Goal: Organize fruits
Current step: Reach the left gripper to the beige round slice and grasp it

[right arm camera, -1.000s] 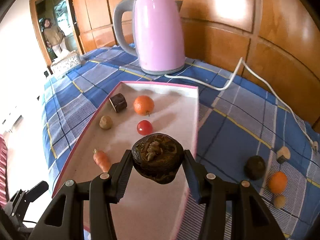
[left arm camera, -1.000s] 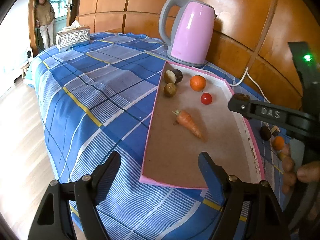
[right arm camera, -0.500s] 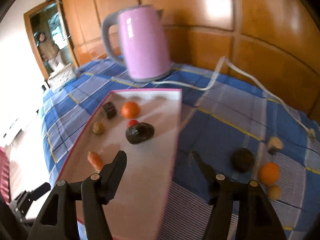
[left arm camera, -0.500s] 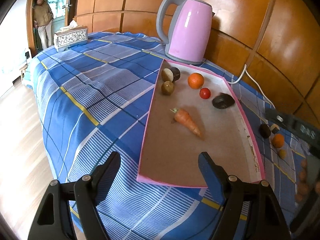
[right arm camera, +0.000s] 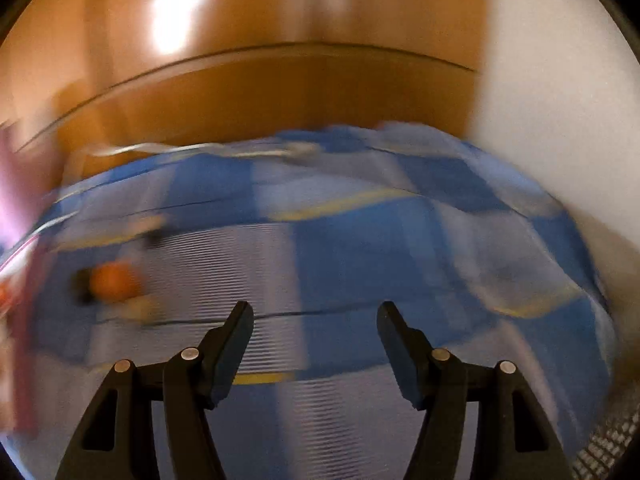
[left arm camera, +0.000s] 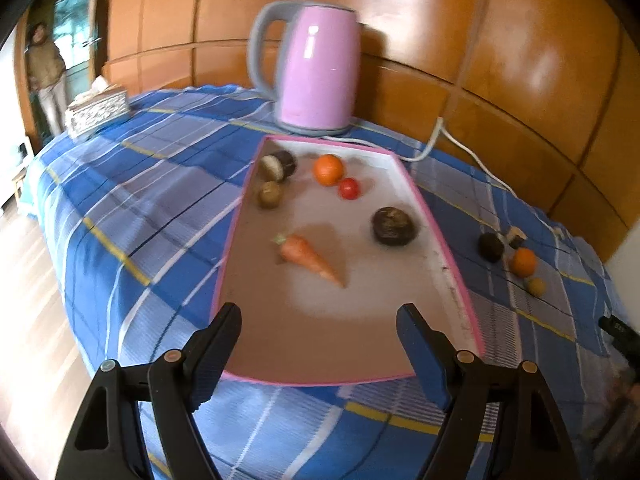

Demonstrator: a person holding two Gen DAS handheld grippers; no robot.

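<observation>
Black ribbed fingers (left arm camera: 218, 354) of the left gripper (left arm camera: 320, 346) stand wide apart with nothing between them, poised over the near end of the long shallow tray with a pink rim (left arm camera: 440, 240) and a matte pale floor. Both fingers (right arm camera: 232, 344) of the right gripper (right arm camera: 316, 340) are likewise parted and empty, its jaws having just been opening, above the blue checked tablecloth with yellow lines (right arm camera: 360, 248); that view is heavily smeared. Six pieces lie in the tray: one tapered orange carrot (left arm camera: 308, 258), one wrinkled dark brown round fruit (left arm camera: 394, 226), one small glossy red tomato (left arm camera: 349, 188), one round orange (left arm camera: 328, 169), one brown cut-faced piece (left arm camera: 278, 166) and one small tan ball (left arm camera: 269, 194). Four more sit on the cloth right of the tray: a dark ball (left arm camera: 491, 246), a pale stub (left arm camera: 516, 236), a second orange (left arm camera: 524, 262) and a small yellowish ball (left arm camera: 536, 286). Behind stands a smooth pink kettle with a grey handle (left arm camera: 316, 76), its white cord (left arm camera: 452, 148) trailing along glossy wooden panels (left arm camera: 500, 40).
</observation>
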